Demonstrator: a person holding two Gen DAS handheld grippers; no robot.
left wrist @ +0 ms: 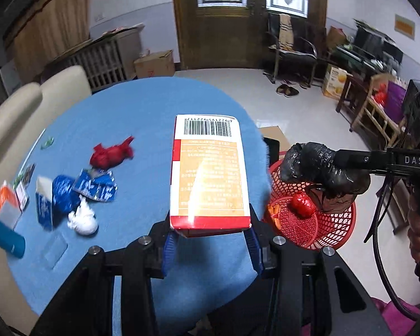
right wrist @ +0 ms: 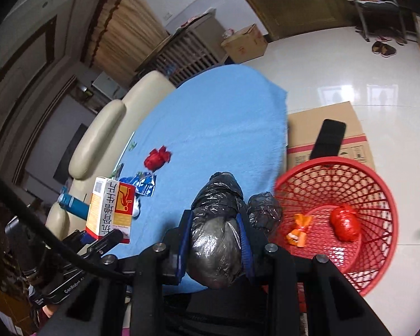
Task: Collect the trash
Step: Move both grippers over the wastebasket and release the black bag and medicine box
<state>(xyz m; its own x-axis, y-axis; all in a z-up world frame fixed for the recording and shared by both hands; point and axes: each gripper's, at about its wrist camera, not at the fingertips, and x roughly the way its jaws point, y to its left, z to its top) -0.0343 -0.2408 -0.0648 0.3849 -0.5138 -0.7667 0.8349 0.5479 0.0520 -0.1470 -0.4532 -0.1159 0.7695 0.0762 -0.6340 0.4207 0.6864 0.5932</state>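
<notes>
Both grippers loaded, red basket waiting just past the counter edge.

The left gripper (left wrist: 210, 232) is clamped on the bottom end of an orange-and-white medicine box (left wrist: 208, 173), light, stiff cardboard that probably crushes if squeezed hard. The right gripper (right wrist: 214, 229) pinches a crumpled black plastic bag (right wrist: 217, 224), soft and slippery, best held at its bulk. To its right, the red mesh wastebasket (right wrist: 378, 196) holds a red wad (right wrist: 345, 222) and an orange wrapper (right wrist: 299, 229).

Left gripper (left wrist: 210, 231) and right gripper (right wrist: 214, 233) both clamped, loaded.
</notes>
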